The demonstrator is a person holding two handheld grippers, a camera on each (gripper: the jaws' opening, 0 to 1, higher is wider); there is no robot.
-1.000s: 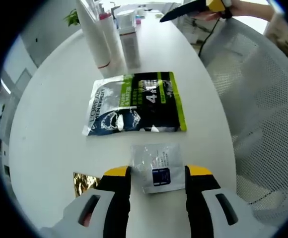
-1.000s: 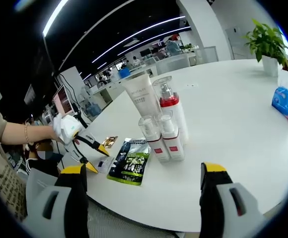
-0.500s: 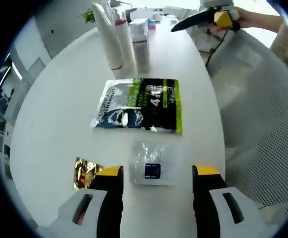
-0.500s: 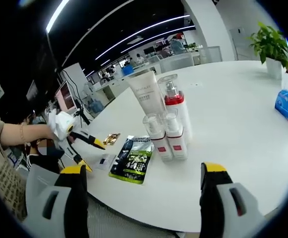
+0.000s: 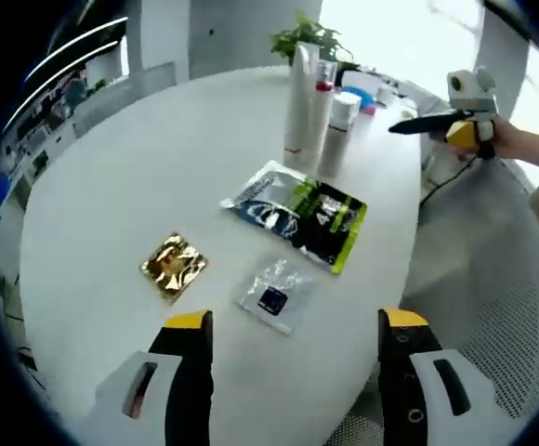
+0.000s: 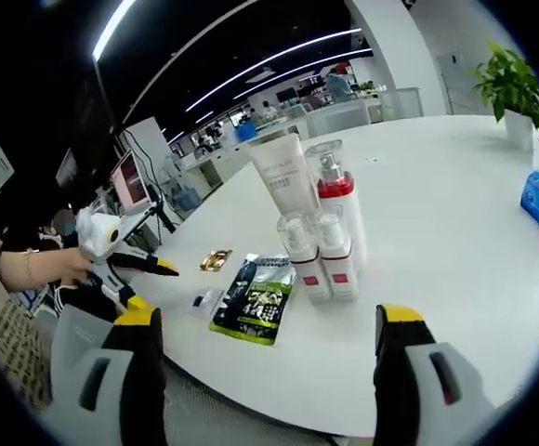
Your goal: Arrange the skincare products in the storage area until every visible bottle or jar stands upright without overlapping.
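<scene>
Bottles (image 6: pixel 321 237) stand bunched near the bench (image 5: pixel 102 214) edge, so either spread, empty gripper (image 6: pixel 265 358) could topple one.

Bare white table (image 5: pixel 93 204) lies open left of the 3 flat sachets, while the upright bottle cluster (image 6: pixel 316 223) blocks the middle.

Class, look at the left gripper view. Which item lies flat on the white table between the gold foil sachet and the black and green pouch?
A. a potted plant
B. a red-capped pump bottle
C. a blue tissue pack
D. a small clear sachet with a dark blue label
D. The small clear sachet lies flat on the table, with the gold foil sachet on one side and the black and green pouch on the other.
</scene>
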